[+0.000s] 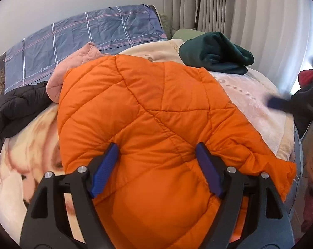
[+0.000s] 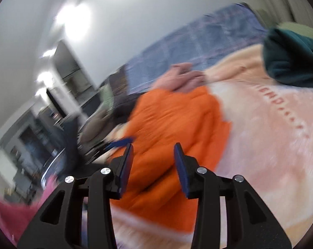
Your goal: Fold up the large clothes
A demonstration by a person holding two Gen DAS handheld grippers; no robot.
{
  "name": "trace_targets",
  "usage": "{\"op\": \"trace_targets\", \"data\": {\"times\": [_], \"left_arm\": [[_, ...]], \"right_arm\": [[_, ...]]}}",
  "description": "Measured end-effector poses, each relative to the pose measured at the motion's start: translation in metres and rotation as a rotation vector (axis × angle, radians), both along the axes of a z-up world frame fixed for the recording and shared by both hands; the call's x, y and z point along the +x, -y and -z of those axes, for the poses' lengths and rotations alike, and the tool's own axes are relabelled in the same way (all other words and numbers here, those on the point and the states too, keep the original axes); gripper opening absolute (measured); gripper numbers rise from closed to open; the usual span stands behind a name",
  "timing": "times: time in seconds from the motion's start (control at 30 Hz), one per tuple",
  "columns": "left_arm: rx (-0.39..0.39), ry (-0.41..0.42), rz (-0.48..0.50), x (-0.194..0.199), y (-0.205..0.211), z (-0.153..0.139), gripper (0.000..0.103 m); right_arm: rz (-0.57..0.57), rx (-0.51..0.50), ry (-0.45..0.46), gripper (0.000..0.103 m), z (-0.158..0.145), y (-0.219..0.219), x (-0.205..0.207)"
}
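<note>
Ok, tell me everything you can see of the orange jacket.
The orange jacket is a puffy, quilted garment with diagonal stitched seams, of smooth fabric. It lies bunched on the pale blanket on the bed, its gathered edge toward the right. A pink garment shows at its far end. The left gripper stands over it, jaws open.

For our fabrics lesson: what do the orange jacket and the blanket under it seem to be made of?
Orange jacket: probably smooth synthetic shell with padding; slight sheen, stitched puffy panels. Blanket: likely soft fleece or plush; fuzzy matte pile with a printed pattern.
</note>
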State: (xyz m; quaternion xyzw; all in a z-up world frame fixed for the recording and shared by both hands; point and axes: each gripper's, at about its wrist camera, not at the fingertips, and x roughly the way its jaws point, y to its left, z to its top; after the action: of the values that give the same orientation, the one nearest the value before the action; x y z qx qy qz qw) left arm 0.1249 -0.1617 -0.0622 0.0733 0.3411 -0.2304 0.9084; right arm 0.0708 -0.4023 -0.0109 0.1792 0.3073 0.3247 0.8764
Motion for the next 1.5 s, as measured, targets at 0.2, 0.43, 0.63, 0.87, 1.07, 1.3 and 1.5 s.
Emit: {"op": "trace_targets", "data": {"times": [0.2, 0.43, 0.63, 0.87, 1.07, 1.3, 1.5], "left_arm": [[0.017, 0.015, -0.012, 0.003, 0.005, 0.000, 0.081], [-0.026, 0.091, 0.003, 0.006, -0.001, -0.034, 0.086], [0.054, 0.138, 0.078, 0.051, 0.038, -0.051, 0.087], [0.195, 0.028, 0.071, 0.093, 0.078, 0.011, 0.096], [0.243, 0.048, 0.065, 0.090, 0.086, 0.019, 0.096], [0.210, 0.024, 0.068, 0.093, 0.080, 0.019, 0.096], [0.143, 0.033, 0.093, 0.091, 0.074, 0.005, 0.070]], "right_arm": [[0.043, -0.234, -0.007, 0.005, 0.022, -0.052, -0.016], [0.151, -0.070, -0.191, 0.003, 0.068, -0.015, -0.013], [0.173, -0.066, -0.211, 0.003, 0.076, -0.017, -0.004], [0.214, -0.263, -0.134, 0.007, 0.073, -0.030, -0.007], [0.202, -0.242, 0.004, 0.012, 0.032, -0.032, -0.023], [0.219, -0.332, -0.064, 0.001, 0.073, -0.048, 0.000], [0.287, -0.406, -0.141, 0.000, 0.096, -0.057, 0.007]]}}
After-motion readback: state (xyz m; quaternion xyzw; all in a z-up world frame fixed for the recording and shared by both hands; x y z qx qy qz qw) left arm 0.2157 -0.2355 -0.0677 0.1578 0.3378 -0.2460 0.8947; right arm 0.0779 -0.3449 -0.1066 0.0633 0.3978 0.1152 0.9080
